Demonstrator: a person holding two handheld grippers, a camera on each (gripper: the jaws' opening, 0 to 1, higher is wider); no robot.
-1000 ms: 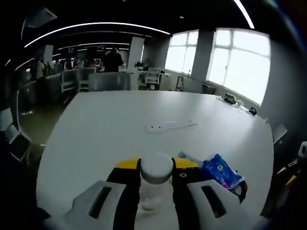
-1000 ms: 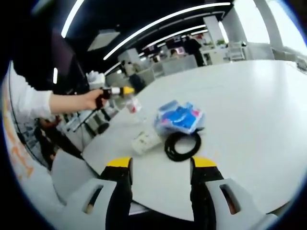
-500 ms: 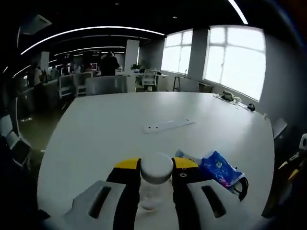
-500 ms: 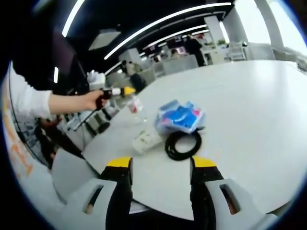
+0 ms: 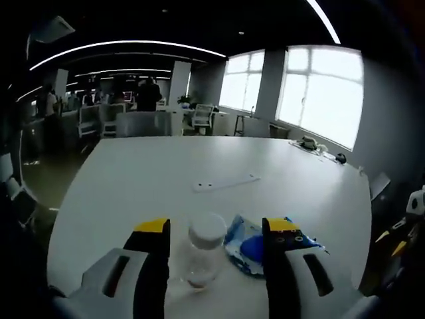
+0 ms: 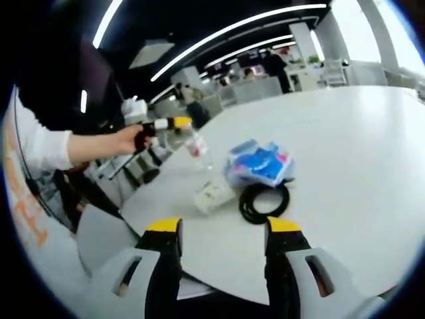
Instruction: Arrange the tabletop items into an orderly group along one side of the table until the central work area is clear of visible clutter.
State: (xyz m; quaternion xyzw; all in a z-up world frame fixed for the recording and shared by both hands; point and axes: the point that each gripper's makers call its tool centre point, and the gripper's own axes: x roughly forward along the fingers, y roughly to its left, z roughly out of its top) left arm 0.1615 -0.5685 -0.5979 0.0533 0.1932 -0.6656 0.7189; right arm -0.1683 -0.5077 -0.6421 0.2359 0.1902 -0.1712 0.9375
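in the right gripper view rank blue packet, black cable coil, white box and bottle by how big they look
1. blue packet
2. black cable coil, close to the packet, so unsure
3. white box
4. bottle, farther off, so apparent size may mislead

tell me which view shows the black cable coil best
The right gripper view: the black cable coil lies there as a whole ring on the white table, touching the blue packet and beside a small white box. In the left gripper view I cannot make the coil out; the blue packet lies near the clear bottle.
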